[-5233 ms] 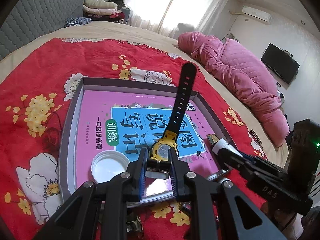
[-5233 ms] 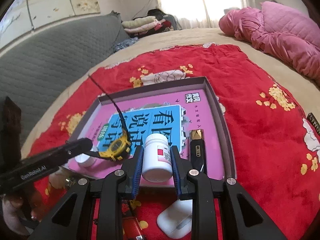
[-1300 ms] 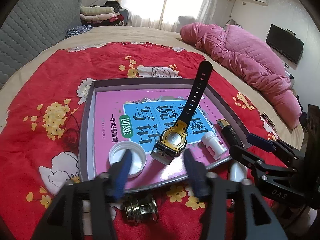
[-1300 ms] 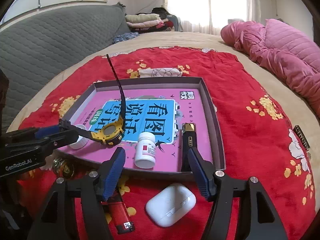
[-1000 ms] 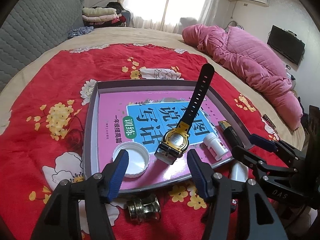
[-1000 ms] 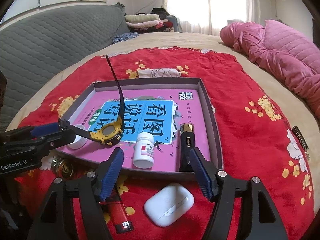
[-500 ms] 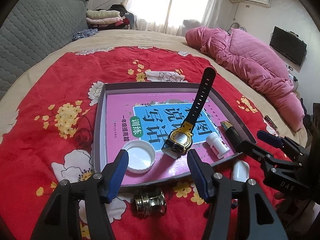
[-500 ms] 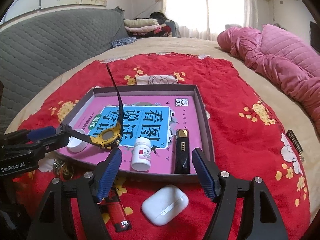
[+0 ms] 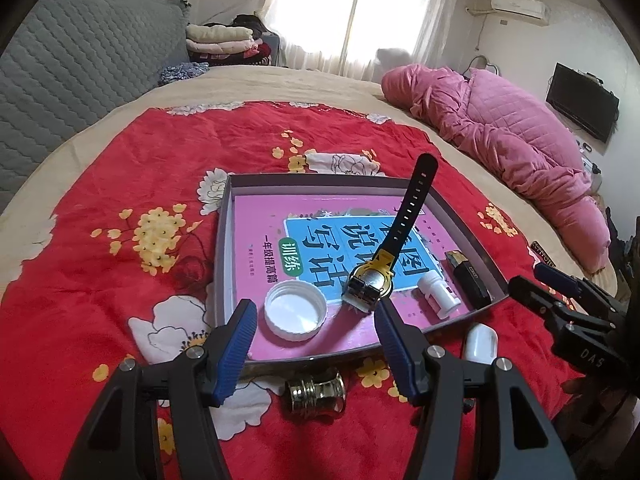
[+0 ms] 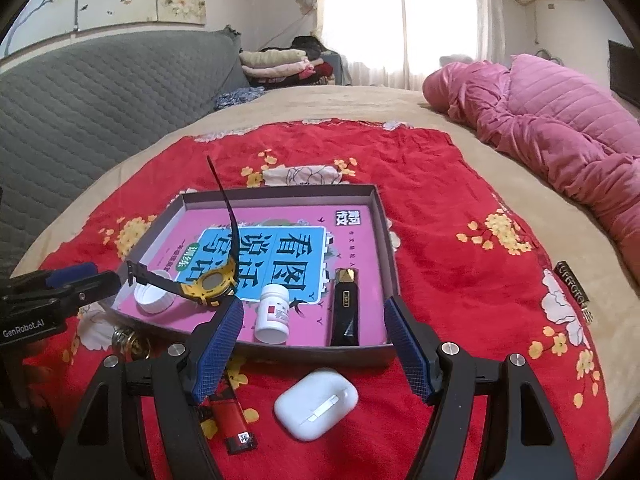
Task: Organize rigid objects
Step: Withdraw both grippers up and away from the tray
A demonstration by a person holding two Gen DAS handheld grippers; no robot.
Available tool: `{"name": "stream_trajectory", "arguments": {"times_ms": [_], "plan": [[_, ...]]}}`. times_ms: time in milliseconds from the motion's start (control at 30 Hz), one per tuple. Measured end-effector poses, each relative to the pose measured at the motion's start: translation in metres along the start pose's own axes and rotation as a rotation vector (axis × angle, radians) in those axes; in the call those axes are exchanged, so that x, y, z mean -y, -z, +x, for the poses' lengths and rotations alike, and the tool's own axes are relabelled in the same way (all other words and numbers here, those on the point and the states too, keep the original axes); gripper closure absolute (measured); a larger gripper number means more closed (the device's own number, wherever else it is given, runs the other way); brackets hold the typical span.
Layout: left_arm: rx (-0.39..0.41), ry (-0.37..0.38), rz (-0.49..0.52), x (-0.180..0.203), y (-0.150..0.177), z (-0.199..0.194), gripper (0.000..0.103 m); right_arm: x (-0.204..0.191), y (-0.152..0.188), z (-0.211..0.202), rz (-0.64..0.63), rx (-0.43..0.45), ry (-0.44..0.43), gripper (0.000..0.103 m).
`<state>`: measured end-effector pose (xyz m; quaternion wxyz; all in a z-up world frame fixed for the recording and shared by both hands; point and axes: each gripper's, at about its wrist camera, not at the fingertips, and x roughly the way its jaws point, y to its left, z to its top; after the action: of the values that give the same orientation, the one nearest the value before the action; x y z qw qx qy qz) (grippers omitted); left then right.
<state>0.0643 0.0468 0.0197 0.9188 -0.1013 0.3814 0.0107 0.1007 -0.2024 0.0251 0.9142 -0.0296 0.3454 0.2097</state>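
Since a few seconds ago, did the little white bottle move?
Yes. The white bottle was clamped in the right gripper at the tray's near edge; now it stands free inside the tray, beside the black lighter, with the jaws open.

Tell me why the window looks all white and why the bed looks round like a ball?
In both wrist views the window is washed out white by bright daylight, hiding what is outside. The fisheye lens bends the bed edge into a curve and darkens the corners. The watch and tray stay sharp.

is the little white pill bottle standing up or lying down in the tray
Upright. In the right wrist view the white pill bottle stands on its base inside the tray, cap on top, red label facing forward, beside the yellow watch.
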Motion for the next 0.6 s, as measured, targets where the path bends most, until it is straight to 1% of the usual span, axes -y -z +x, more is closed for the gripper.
{"name": "stream_trajectory", "arguments": {"times_ms": [333,500,600], "plan": [[0.021,-0.019,-0.016,-0.008,0.004,-0.014,0.043,0.012,0.001,-0.014,0.024,0.019,0.014,0.029],[0.029,-0.016,-0.013,-0.009,0.006,-0.022,0.043,0.018,-0.002,-0.025,0.043,0.059,0.033,0.029],[0.033,-0.015,-0.016,-0.010,0.008,-0.026,0.042,0.021,-0.003,-0.029,0.054,0.067,0.034,0.029]]}}
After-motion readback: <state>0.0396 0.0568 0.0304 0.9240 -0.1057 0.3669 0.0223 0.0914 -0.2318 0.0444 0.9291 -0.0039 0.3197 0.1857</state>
